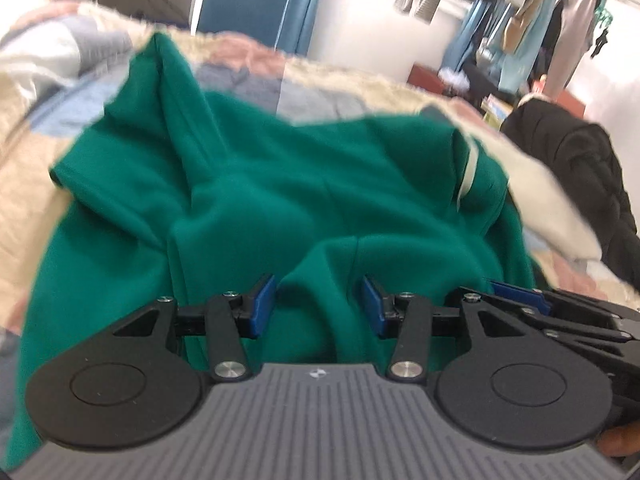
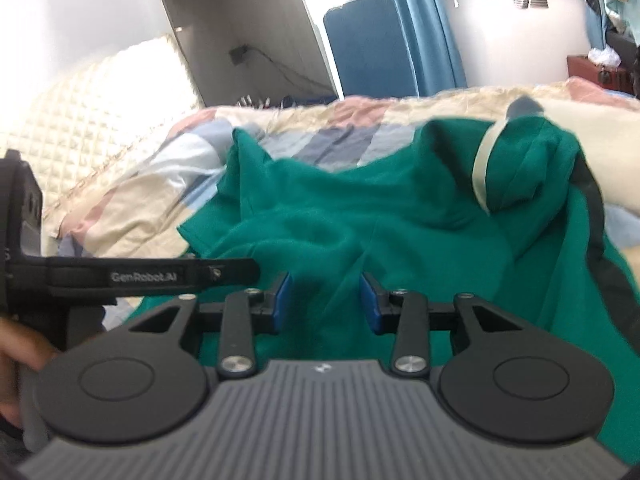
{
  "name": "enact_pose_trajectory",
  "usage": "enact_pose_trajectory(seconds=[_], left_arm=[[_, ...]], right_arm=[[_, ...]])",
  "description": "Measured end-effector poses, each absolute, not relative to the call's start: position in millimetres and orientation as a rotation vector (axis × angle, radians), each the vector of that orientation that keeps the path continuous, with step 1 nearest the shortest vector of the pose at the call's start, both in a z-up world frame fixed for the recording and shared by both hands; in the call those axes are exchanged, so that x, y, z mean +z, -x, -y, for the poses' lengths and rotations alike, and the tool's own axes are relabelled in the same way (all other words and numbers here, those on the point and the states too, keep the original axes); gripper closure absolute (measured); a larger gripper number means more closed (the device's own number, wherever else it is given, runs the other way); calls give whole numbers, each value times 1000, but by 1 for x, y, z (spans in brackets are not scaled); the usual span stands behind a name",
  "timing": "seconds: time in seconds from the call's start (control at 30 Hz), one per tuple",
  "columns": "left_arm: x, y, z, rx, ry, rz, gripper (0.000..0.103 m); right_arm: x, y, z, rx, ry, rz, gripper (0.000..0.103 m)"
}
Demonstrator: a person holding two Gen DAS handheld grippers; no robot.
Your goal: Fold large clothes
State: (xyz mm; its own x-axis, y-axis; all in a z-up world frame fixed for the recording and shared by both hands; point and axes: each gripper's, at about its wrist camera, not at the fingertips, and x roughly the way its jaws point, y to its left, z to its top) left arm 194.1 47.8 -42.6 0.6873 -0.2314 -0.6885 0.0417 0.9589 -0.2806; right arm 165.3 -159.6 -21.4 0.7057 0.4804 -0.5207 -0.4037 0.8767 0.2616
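A large green garment [image 1: 280, 184] lies crumpled on a patchwork bedspread [image 1: 36, 152]. It has a pale strip [image 1: 470, 176] near its right end. It also shows in the right wrist view [image 2: 420, 220], with the pale strip [image 2: 482, 160] at its far right. My left gripper [image 1: 319, 306] is open just above a raised green fold, with blue pads [image 1: 262, 306] apart. My right gripper [image 2: 325, 304] is open over the cloth, and it shows at the right edge of the left wrist view [image 1: 520, 294]. The left gripper's body [image 2: 132, 276] shows at the left of the right wrist view.
The bedspread [image 2: 140, 200] has a quilted cream headboard [image 2: 100, 112] at its far left. A black padded jacket [image 1: 576, 172] lies at the bed's right side. Clothes hang on a rack [image 1: 540, 20] beyond. A blue panel [image 2: 368, 48] and curtain stand behind the bed.
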Motion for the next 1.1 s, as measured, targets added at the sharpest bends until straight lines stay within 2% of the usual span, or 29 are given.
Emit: enact_pose_trajectory(seconds=[0.13,0.5,0.8,0.9,1.1], left_arm=[[-66,-211,-55,-148,276,-877,50],[-88,-230,-44,-126,218,-903,50],[-76,-219,-42,-119,237,-878,50],[-63,-206,-45,-131,243,-864,46],[-36,-164,-56,-101,267,-817,44]], right_arm=[[-46,-180,156,506,-102,-707,67],[-70,-206,154,525,-96,-733,66],[-65,-199,165,533,-136,-722,66],[-54,-188,174,523,-156,-718,66],[-26,-160,193,485,-184,-674,65]])
